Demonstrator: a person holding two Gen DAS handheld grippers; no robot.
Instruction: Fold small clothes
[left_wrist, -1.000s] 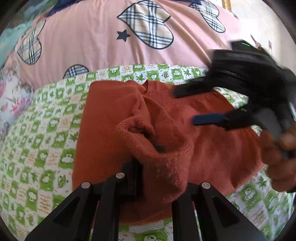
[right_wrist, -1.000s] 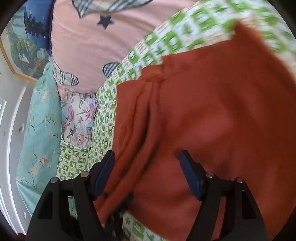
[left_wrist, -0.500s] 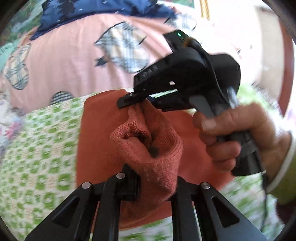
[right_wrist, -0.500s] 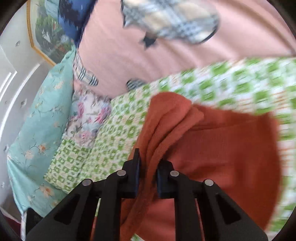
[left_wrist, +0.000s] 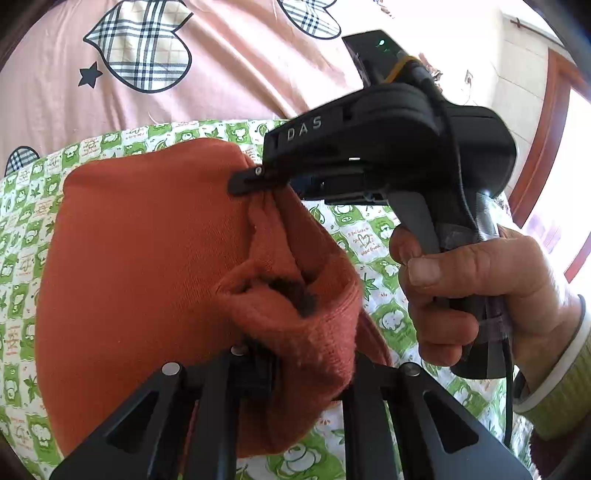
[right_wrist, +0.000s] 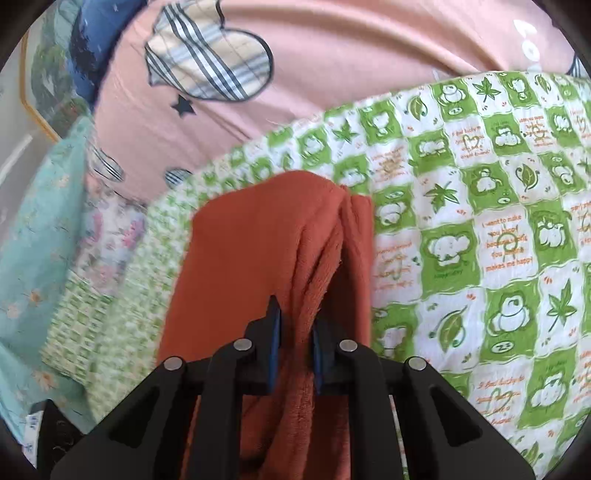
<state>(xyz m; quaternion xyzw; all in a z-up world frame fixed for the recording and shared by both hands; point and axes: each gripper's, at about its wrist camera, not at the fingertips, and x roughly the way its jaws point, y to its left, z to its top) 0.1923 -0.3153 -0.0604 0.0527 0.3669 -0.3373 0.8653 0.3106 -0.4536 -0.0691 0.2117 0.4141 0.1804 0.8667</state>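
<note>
the rust-orange knit sweater (left_wrist: 147, 258) lies on a green-and-white checked quilt (right_wrist: 480, 221) printed with cartoon animals and leaves, and part of it is lifted off the quilt and folded over toward the camera side. in the left wrist view a thick ribbed edge of the sweater, probably a cuff or hem, bulges up between the fingers of the left gripper (left_wrist: 295, 365); the jaws stand narrow and pinch that bunched knit, which droops over the right finger. a pleated ridge of fabric runs up from that bunch to the right gripper (left_wrist: 243, 181), whose thin black fingertips clamp the sweater's far upper edge. the person's right hand (left_wrist: 480, 291) wraps the black handle, one finger on the grey trigger, a pale green ribbed sleeve cuff (left_wrist: 557, 398) at the wrist. the letters "das" show on the gripper body.

in the right wrist view the right gripper (right_wrist: 295, 354) has its blue-padded jaws drawn close together on a vertical fold of the sweater (right_wrist: 258, 251), which hangs down between the fingers and spreads out to the left over the quilt.

beyond the quilt lies a pink cover (right_wrist: 351, 74) with plaid hearts and dark stars. to the left sit a floral cushion (right_wrist: 110, 236) and a teal flowered pillow (right_wrist: 37, 229).
</note>
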